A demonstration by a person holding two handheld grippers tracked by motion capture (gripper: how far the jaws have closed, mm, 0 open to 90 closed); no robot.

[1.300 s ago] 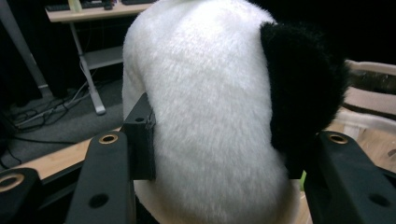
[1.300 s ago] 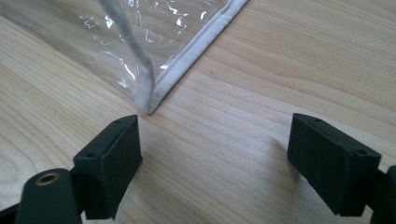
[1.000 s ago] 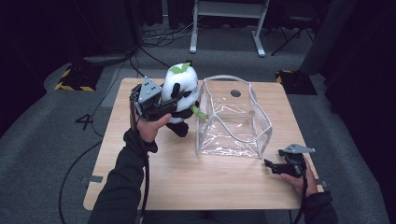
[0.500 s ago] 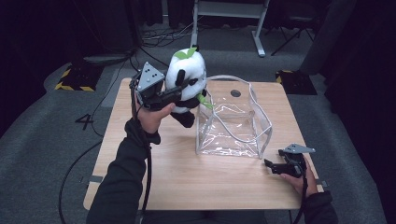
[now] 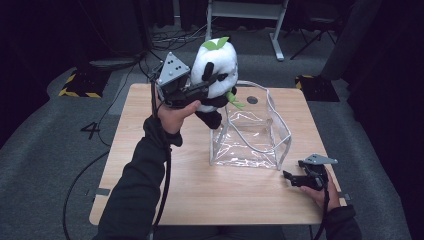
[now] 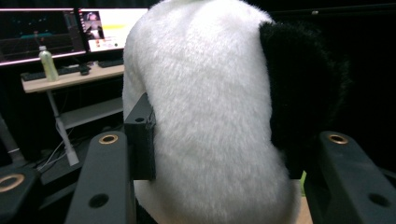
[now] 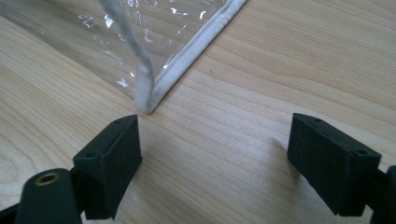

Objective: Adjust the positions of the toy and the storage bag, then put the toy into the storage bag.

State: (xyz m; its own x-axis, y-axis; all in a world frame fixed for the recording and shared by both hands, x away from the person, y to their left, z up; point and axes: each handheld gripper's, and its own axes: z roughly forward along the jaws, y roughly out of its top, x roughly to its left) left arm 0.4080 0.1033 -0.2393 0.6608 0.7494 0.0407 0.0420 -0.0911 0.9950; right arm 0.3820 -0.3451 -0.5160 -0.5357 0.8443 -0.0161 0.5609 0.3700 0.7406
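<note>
A white and black panda plush (image 5: 216, 67) with a green leaf on its head hangs in the air above the table's far left part. My left gripper (image 5: 212, 85) is shut on its body, and in the left gripper view the white fur of the panda plush (image 6: 210, 126) bulges between the two jaws. Just right of it stands a clear plastic bag (image 5: 252, 132) with white piping, its top open. My right gripper (image 5: 289, 177) rests open on the table near the bag's front right corner, and that corner of the clear bag (image 7: 154, 88) lies just ahead of its jaws.
The wooden table (image 5: 165, 200) has bare room at the front and left. A dark round hole (image 5: 252, 100) sits in the tabletop behind the bag. Cables run over the grey floor at the left. A desk with monitors and a bottle (image 6: 48, 65) stands far off.
My left gripper has lifted the panda plush off the table, up and a little toward the bag. The right gripper has stayed where it was.
</note>
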